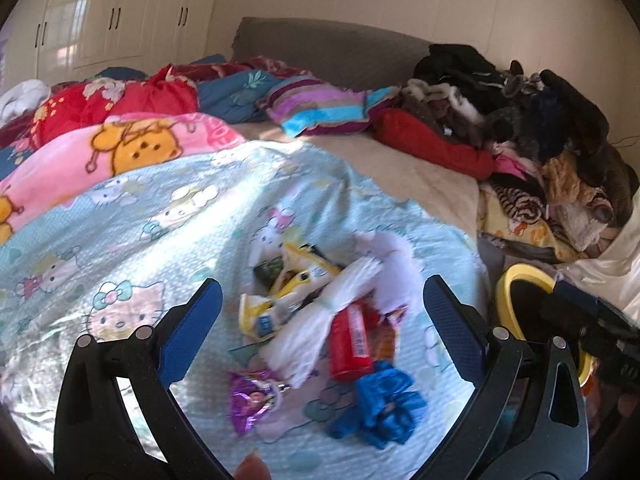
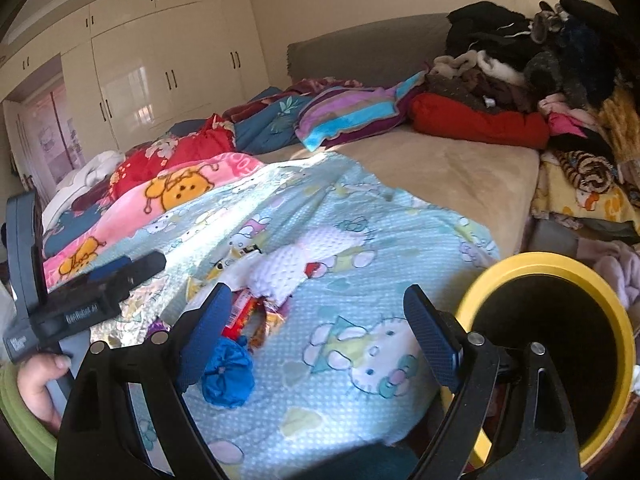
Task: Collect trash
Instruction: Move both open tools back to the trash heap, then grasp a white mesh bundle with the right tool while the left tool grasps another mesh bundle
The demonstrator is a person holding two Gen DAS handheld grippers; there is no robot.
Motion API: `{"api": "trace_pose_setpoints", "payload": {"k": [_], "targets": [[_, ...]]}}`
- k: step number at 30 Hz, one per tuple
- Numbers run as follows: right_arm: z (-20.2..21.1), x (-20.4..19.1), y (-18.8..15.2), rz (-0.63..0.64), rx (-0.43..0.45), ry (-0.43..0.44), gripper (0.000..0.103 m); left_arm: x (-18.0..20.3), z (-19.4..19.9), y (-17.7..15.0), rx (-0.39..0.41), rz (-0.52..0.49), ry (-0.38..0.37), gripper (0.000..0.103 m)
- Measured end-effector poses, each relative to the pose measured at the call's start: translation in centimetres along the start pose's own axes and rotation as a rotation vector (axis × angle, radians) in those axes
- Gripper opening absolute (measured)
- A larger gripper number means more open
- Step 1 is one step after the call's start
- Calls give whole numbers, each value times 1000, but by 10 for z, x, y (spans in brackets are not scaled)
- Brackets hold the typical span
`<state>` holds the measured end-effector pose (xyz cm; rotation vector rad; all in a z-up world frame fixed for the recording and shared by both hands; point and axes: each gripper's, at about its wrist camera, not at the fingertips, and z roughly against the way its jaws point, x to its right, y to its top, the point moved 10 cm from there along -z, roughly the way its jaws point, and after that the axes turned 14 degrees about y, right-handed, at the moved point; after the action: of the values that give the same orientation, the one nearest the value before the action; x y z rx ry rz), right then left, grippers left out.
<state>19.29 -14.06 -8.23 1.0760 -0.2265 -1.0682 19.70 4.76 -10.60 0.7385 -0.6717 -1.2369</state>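
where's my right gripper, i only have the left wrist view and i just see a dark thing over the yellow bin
Observer: The right gripper is open and empty, above the cartoon cat blanket beside the trash pile.
Operator: how close is the bin to it
Observer: The yellow bin stands just right of its right finger, dark mouth facing up.
Operator: any trash near its fingers
Observer: The crumpled blue piece lies against its left finger; the red wrapper is just beyond.

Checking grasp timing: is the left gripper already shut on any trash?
No, the left gripper is open above the trash pile, holding nothing.
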Motion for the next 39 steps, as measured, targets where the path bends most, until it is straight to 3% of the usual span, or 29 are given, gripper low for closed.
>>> {"api": "trace_pose_setpoints", "payload": {"k": [6, 14, 22, 28, 33, 39], "targets": [[-31, 1, 8, -12, -34, 5, 85, -15, -21, -18, -73, -12, -6, 91], [-70, -1, 9, -12, -96, 19, 85, -7, -37, -34, -142, -36, -53, 69], [-108, 0, -1, -73, -163, 39, 78, 3, -47, -52, -189, -73, -62, 57], [-126, 2, -11, -123, -195, 61, 60, 6, -52, -61, -216, -85, -64, 44], [-128, -1, -17, -100, -193, 68, 30, 6, -53, -62, -217, -91, -56, 26], [-105, 3, -12, -115, -115, 85, 24, 4, -51, -60, -212, -80, -61, 10]]}}
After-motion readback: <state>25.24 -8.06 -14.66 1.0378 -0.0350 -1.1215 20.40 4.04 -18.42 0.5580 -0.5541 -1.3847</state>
